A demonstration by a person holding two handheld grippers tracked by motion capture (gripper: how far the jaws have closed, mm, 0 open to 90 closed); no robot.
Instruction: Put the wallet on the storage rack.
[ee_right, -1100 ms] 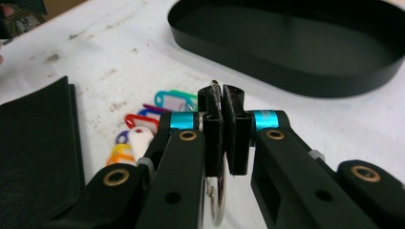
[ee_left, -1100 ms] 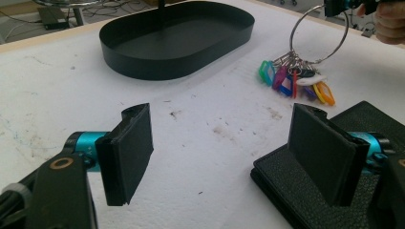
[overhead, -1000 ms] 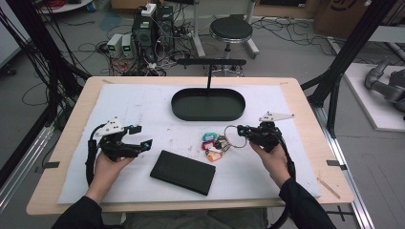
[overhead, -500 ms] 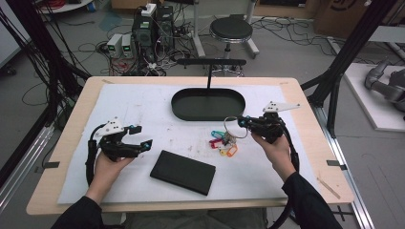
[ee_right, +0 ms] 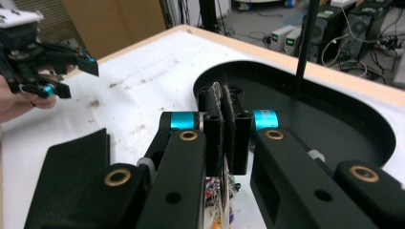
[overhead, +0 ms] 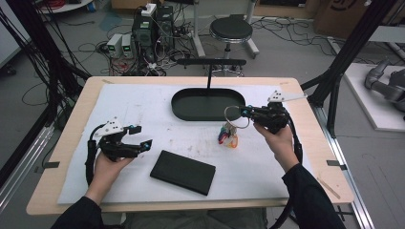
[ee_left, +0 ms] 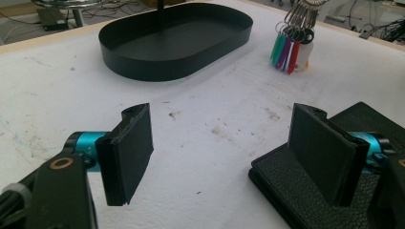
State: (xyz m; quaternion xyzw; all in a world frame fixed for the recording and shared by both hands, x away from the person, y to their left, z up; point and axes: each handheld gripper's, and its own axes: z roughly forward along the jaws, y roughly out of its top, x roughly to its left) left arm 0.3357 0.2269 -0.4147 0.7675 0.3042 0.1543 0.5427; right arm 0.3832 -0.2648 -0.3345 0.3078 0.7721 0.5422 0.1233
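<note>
A bunch of keys with coloured tags (overhead: 228, 136) hangs from a thin metal ring (overhead: 235, 116). My right gripper (overhead: 245, 112) is shut on that ring, just right of the black oval tray (overhead: 181, 110). In the right gripper view the shut gripper (ee_right: 224, 119) pinches the ring edge-on, with the keys (ee_right: 220, 192) dangling below. The tag ends hang close to the white mat; whether they touch it I cannot tell. My left gripper (overhead: 140, 136) is held open at the left, empty, beside a black wallet (overhead: 183, 171). From the left gripper view, the wallet (ee_left: 274, 177) lies under the right jaw, and the keys (ee_left: 290, 46) hang beyond.
A thin black post (overhead: 209, 76) rises from the tray's far side. The tray's wall (ee_left: 167, 67) lies ahead of the left gripper. The table's wooden edge (overhead: 191, 80) borders the white mat. A stool (overhead: 230, 31) and cabled equipment stand on the floor beyond.
My right gripper has lifted the key bunch off the mat by its ring and carried it up and right, nearer the tray's right end. The left gripper has stayed put.
</note>
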